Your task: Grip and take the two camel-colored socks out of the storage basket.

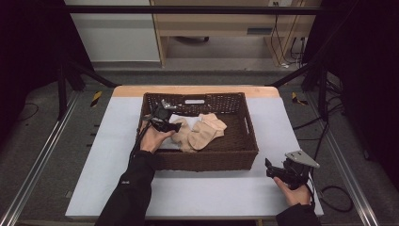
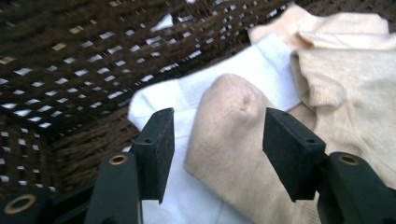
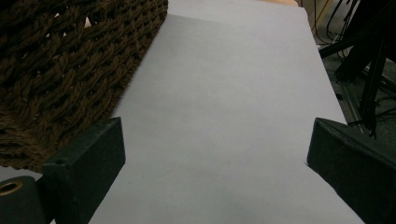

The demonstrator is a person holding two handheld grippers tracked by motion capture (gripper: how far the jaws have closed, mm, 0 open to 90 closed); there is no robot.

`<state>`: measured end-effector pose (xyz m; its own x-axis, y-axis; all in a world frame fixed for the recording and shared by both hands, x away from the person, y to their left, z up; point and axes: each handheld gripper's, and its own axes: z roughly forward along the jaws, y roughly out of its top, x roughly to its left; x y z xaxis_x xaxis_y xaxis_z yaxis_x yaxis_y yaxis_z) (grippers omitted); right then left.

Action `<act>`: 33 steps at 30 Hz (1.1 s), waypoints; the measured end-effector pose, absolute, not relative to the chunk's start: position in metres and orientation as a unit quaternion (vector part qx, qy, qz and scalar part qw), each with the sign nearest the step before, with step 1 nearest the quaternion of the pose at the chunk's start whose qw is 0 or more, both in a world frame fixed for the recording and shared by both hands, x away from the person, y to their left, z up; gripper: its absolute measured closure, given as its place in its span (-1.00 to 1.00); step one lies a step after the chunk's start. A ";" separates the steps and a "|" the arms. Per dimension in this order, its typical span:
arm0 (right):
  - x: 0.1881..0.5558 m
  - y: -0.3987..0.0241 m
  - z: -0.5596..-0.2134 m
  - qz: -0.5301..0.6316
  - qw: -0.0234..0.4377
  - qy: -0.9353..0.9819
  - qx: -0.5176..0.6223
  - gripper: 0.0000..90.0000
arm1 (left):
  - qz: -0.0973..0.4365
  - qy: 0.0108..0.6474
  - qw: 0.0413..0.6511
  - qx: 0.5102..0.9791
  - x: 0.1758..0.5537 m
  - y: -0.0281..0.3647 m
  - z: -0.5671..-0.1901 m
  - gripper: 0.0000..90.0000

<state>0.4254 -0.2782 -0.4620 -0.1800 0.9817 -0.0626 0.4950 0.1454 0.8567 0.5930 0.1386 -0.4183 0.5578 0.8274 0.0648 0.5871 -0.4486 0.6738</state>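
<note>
A dark brown woven basket (image 1: pixel 207 160) stands on the white table top (image 1: pixel 211 193). Inside it lie beige socks (image 1: pixel 202 132) over a white sock (image 1: pixel 178 118). My left gripper (image 1: pixel 176 126) is down in the basket's left part. In the left gripper view its jaws (image 2: pixel 218 140) stand open on either side of a beige sock's toe (image 2: pixel 229 116), and the pads do not press on it. The white sock (image 2: pixel 261 65) lies under that toe, and more beige sock (image 2: pixel 345 79) is to the right. My right gripper (image 1: pixel 268 167) rests open over bare table to the right of the basket, with nothing between its jaws (image 3: pixel 215 144).
The basket's woven wall (image 2: pixel 70 56) rises close to the left of my left gripper. In the right gripper view the basket's corner (image 3: pixel 60 70) is at the left and the table top (image 3: pixel 233 93) runs ahead. Cables and black frame legs (image 1: pixel 324 94) stand beyond the table's right edge.
</note>
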 end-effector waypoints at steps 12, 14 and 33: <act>0.426 -0.277 -0.463 0.361 0.331 0.681 0.544 -0.89 | 0.189 0.408 0.281 0.848 0.595 0.137 -0.427 0.06; 0.426 -0.277 -0.463 0.360 0.331 0.682 0.543 -0.89 | 0.187 0.407 0.275 0.851 0.595 0.137 -0.427 0.18; 0.424 -0.279 -0.463 0.361 0.329 0.680 0.546 -0.88 | 0.159 0.408 0.301 0.847 0.584 0.137 -0.414 0.87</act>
<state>0.4245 -0.2786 -0.4628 -0.1862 0.9811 -0.0535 0.5056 0.1424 0.8509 0.5845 0.1372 -0.4143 0.6163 0.7871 0.0234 0.5956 -0.4854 0.6400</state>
